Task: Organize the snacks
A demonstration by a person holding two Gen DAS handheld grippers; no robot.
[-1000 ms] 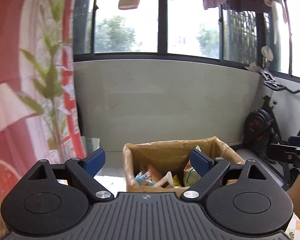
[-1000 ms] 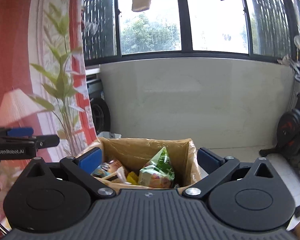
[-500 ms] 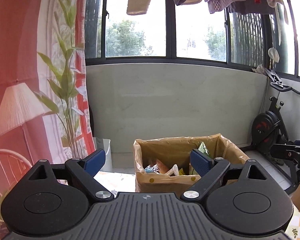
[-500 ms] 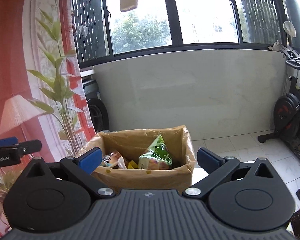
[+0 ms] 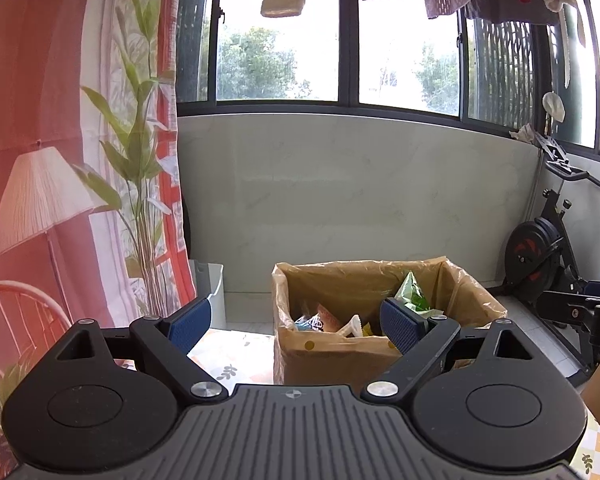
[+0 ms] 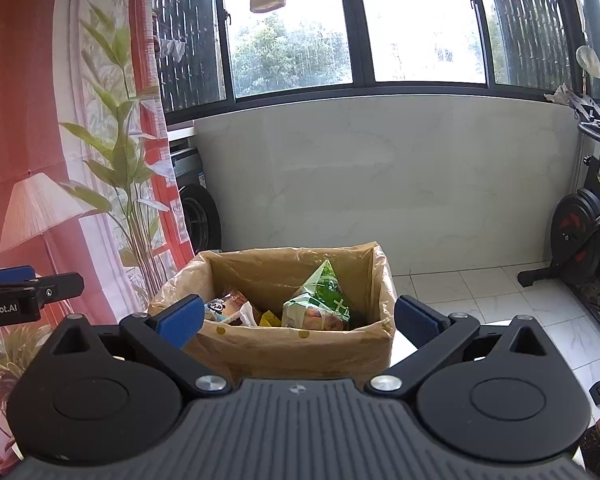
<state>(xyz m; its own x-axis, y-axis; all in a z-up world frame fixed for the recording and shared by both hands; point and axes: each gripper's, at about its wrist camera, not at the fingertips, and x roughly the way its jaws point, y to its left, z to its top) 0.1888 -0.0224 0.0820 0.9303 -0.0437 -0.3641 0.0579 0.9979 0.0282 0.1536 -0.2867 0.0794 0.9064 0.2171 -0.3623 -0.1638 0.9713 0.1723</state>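
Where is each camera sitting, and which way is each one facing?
Left wrist: on the left gripper, looking along its open fingers at the lined box; the right gripper shows at the right edge.
Right wrist: on the right gripper, facing the same box; the left gripper shows at the left edge.
Shared: box, green snack bag, window, exercise bike.

A green snack bag (image 6: 320, 300) stood propped upright among smaller packets (image 6: 230, 306) inside the plastic-lined cardboard box (image 6: 300, 344).

Our left gripper (image 5: 296, 320) gapes empty; at one o'clock the lined box (image 5: 340, 356) holds snack packets (image 5: 410, 298).
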